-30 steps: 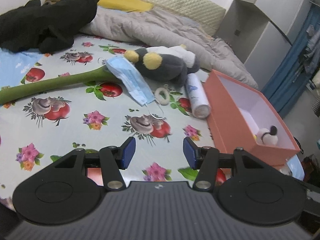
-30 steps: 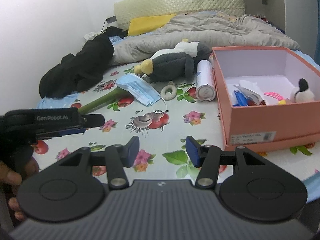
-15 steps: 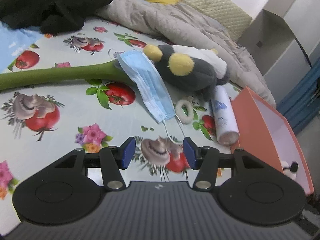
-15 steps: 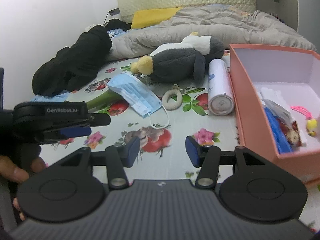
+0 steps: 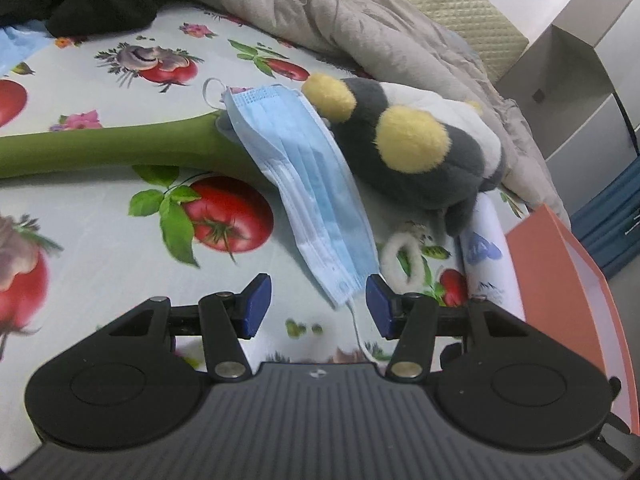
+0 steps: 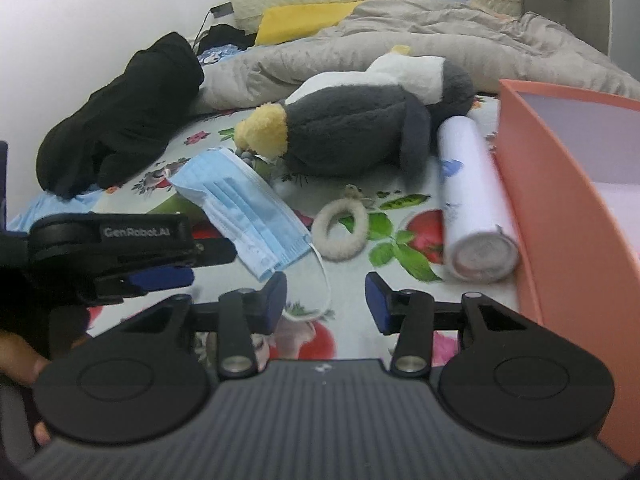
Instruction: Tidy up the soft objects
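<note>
A bed covered with a sheet printed in tomatoes and flowers holds a scatter of soft things. The left tongs hang just above the sheet with their blue pads apart and nothing pressed between them; the near corner of a blue mask and its ear loop lie in the gap. The mask runs back from there, its far end draped over a green stem lying across the sheet. Just beside the mask lies a grey and white plush with yellow feet. A fluffy cream ring rests between mask and a white tube, which lies beside an orange box. The right tongs are also released and have just been narrowing, with only the mask's loop on the sheet beneath the gap. From the right view the left tongs appear at the left edge, held by a hand. Black clothing and a grey quilt lie farther back.
</note>
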The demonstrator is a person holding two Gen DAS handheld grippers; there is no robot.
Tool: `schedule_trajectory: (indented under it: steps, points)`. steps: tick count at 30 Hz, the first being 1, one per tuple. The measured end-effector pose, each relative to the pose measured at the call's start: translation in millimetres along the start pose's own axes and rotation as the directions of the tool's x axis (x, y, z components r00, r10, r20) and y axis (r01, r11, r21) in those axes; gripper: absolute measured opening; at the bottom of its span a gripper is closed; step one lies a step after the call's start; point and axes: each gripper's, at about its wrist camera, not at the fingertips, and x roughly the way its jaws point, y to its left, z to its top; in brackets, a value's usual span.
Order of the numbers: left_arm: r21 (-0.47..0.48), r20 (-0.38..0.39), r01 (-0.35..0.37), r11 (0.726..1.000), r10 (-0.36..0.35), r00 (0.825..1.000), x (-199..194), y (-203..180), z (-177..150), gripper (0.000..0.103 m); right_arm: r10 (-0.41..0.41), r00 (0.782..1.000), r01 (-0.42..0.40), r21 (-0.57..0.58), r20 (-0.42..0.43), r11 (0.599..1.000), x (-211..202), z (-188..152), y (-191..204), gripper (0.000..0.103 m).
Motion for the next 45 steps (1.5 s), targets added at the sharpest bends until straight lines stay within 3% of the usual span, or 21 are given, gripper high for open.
schedule_trajectory:
  steps: [11, 15, 19, 22, 32, 45]
  points:
    - [-0.014, 0.024, 0.039, 0.999, -0.039, 0.999, 36.1, 9.4, 17.1, 0.055, -0.069, 0.998, 0.069, 0.016, 0.005, 0.998, 67.6, 19.6, -6.3, 0.034]
    - [-0.02, 0.021, 0.051, 0.998, -0.051, 0.998, 45.0, 8.9, 19.5, 0.042, -0.091, 0.996, 0.091, 0.004, -0.003, 0.996, 85.1, 20.2, -10.8, 0.027]
    - [-0.02, -0.007, 0.062, 0.998, -0.063, 0.998, 51.5, 3.7, 15.8, 0.019, -0.08, 0.997, 0.079, -0.012, -0.012, 0.997, 95.5, 20.5, -11.4, 0.016]
    - [-0.018, -0.018, 0.062, 0.998, -0.062, 0.998, 52.2, 0.4, 11.8, 0.007, -0.064, 0.998, 0.064, -0.027, -0.022, 0.998, 96.5, 22.1, -8.6, 0.009]
    - [-0.026, -0.027, 0.097, 0.995, -0.098, 0.995, 12.5, 6.3, -6.9, 0.002, -0.094, 0.995, 0.092, -0.035, -0.029, 0.995, 68.6, 20.5, -3.1, 0.006]
    - [-0.047, -0.097, 0.169, 0.984, -0.173, 0.98, -77.8, 15.0, -57.4, 0.002, -0.106, 0.992, 0.105, -0.017, -0.066, 0.994, -14.0, -21.9, 4.0, 0.003]
